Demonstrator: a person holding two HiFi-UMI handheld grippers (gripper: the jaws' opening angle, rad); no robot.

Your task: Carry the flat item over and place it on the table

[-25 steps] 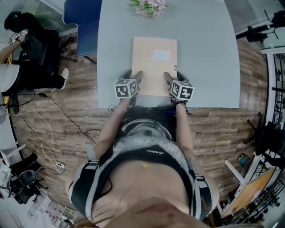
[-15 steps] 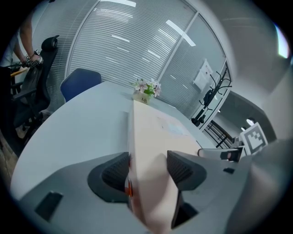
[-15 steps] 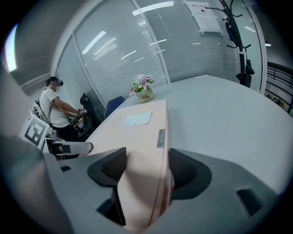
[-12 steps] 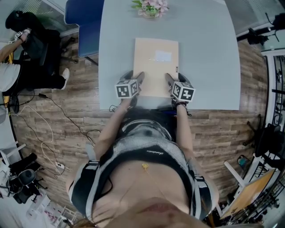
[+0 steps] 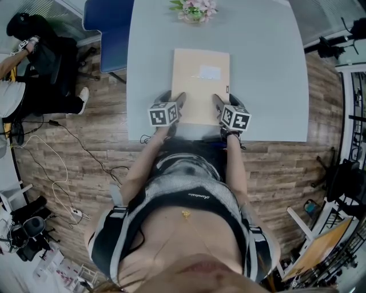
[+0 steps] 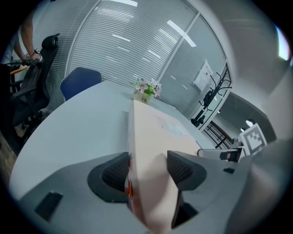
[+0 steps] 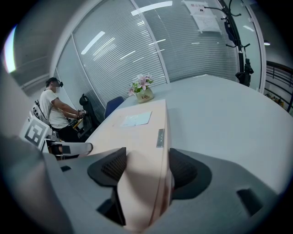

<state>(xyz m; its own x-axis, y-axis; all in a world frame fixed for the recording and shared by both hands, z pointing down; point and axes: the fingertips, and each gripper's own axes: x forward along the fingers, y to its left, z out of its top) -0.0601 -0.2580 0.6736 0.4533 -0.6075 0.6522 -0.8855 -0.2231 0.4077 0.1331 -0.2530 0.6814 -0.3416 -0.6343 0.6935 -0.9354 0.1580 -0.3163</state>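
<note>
— Grey table (image 5: 269, 86): where's the box (image 5: 200, 80)?
— Flat on it, near your edge. Your left gripper (image 6: 147, 170) and right gripper (image 7: 145, 168) each clamp a near corner. Flowers (image 5: 193, 8) stand beyond it.

The person stands with both forearms stretched forward and low, elbows tucked close to the torso, left arm (image 5: 144, 157) and right arm (image 5: 236, 166) running nearly parallel. The left gripper (image 5: 178, 99) and the right gripper (image 5: 217, 102) sit level with each other, a little apart, both pointing away from the body. Each marker cube, left (image 5: 162, 114) and right (image 5: 235, 117), faces upward just ahead of its wrist. Both pairs of jaws are clamped on the near edge of the flat tan package (image 5: 200, 80), the left at its near-left corner and the right at its near-right corner, pads pressed against its top and underside.
</note>
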